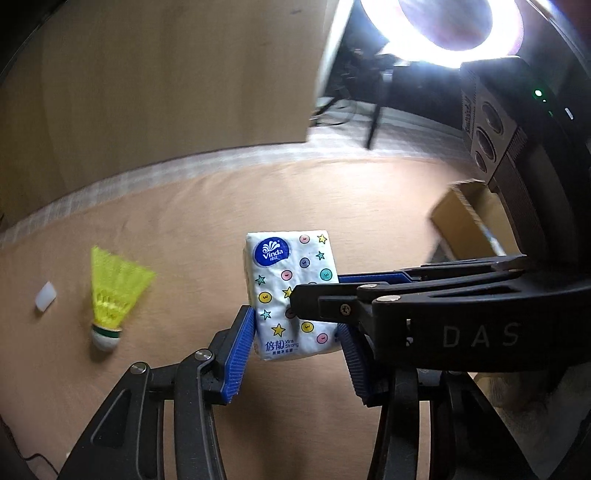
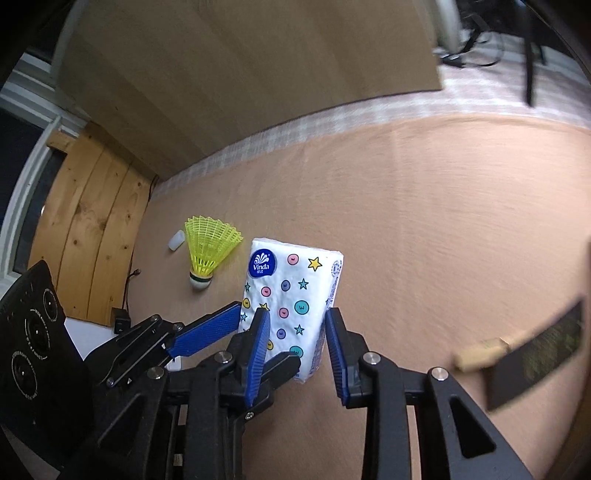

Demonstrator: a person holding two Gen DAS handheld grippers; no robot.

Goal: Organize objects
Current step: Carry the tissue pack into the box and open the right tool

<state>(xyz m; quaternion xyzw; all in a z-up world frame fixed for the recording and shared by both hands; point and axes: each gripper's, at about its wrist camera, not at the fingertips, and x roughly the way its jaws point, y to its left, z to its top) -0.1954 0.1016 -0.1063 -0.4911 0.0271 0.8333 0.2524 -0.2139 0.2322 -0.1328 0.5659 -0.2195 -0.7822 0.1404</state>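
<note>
Tissue pack (image 1: 291,295) sits lifted above the tan tabletop (image 1: 258,206), pinched at its lower half by both grippers at once. Left gripper (image 1: 295,354) has its blue pads closed against the pack's two sides; right gripper (image 2: 297,350) likewise presses its pads on the pack, crossing in front of the left one. Beyond, a yellow shuttlecock (image 2: 208,254) lies cork-down near a small white block (image 2: 176,240). Only the left view shows a cardboard box (image 1: 469,218) and a ring light (image 1: 443,33); only the right shows wooden planks (image 2: 92,229). The pack reads "Vinda" and "Xtra Strong".
</note>
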